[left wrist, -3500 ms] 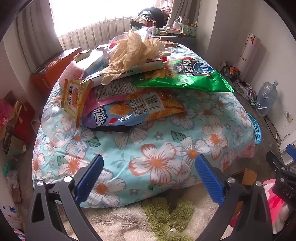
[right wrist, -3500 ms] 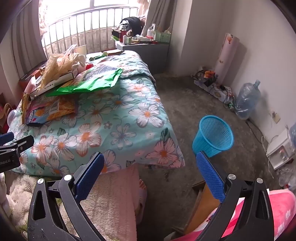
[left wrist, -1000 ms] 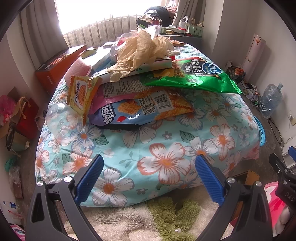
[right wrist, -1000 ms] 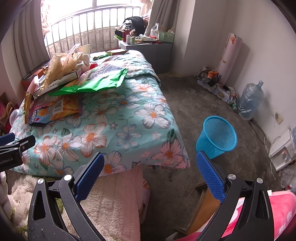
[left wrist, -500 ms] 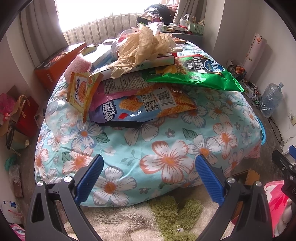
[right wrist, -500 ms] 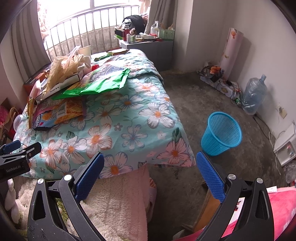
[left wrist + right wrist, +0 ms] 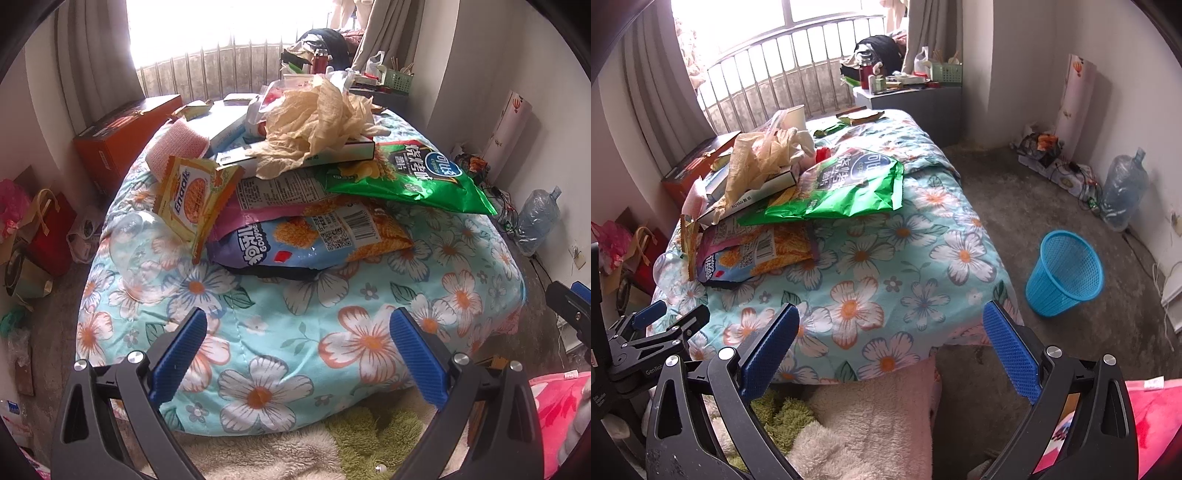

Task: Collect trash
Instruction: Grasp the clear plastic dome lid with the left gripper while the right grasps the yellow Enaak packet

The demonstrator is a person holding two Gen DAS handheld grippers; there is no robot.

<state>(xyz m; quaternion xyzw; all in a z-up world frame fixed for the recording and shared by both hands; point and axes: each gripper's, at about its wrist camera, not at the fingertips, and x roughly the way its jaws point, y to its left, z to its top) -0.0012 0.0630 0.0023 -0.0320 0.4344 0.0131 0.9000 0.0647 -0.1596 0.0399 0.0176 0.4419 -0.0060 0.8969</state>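
Item: wrappers (image 7: 310,236), heaped on the bed (image 7: 369,325) toward its window end. Left gripper (image 7: 295,347) and right gripper (image 7: 890,343) hung short of the bed's foot, jaws spread, empty (apparently readied to grab). Basket (image 7: 1065,273) stood on the floor beside the bed.

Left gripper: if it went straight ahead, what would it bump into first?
Probably the flowery turquoise quilt at the bed's near end, ahead of the open left gripper; the blue-and-orange snack bag lies farther back. Depth is uncertain.

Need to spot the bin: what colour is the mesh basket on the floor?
Bright blue basket; clearest in the right wrist view.
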